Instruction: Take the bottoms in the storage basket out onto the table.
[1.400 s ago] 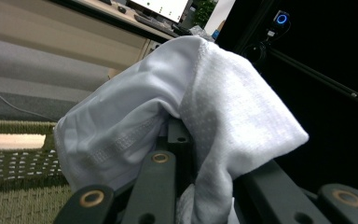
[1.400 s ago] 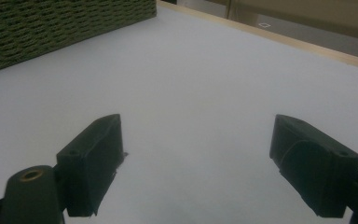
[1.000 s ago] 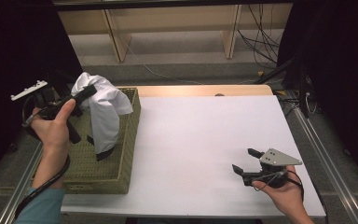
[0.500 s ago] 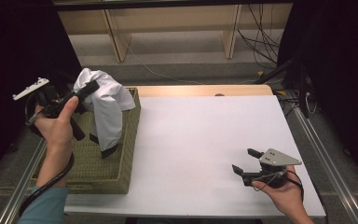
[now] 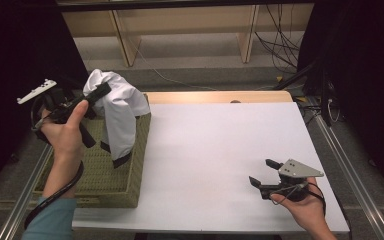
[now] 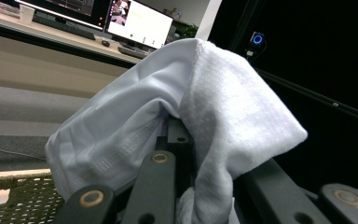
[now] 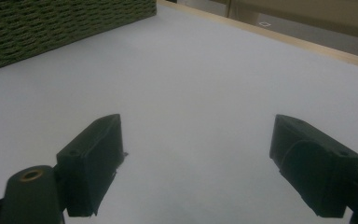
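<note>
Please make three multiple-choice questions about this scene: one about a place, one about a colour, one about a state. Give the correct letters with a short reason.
1. Where is the basket?
A. at the table's left edge
B. at the table's middle
C. under the right gripper

2. What colour is the cloth?
A. red
B. white
C. blue

3. How is the right gripper?
A. shut on the cloth
B. shut on nothing
C. open, with nothing between the jaws

Answers:
1 A: in the high view the green basket sits on the left of the table.
2 B: the cloth that hangs from the left gripper over the basket is white.
3 C: the right gripper view shows the jaws wide apart over bare table.
</note>
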Motion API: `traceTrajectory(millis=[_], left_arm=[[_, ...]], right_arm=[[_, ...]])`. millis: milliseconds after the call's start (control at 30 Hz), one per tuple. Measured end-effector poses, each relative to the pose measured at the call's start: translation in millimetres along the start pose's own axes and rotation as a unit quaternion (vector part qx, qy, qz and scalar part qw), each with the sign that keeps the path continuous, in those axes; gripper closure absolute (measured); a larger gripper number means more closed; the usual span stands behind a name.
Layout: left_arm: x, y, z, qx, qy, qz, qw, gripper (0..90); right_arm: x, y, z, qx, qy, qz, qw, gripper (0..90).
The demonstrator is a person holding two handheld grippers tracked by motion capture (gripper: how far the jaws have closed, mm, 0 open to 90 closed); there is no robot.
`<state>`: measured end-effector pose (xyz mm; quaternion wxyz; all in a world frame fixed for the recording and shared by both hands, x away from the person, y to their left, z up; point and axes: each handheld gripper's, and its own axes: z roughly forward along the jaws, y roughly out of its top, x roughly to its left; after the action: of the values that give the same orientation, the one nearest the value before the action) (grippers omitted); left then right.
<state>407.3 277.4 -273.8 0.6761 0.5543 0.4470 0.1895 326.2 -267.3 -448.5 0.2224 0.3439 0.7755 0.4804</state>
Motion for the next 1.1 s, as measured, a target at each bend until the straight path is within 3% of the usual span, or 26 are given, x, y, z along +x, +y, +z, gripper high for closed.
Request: traceTrajectory(millis=[1100], left_arm=[[-17.1, 8.2, 12.8, -0.001, -0.018, 0.014, 0.9997, 80.6]], right_arm=[[0.0, 0.0, -0.1, 0.000, 0.002, 0.000, 1.0000, 18.2]])
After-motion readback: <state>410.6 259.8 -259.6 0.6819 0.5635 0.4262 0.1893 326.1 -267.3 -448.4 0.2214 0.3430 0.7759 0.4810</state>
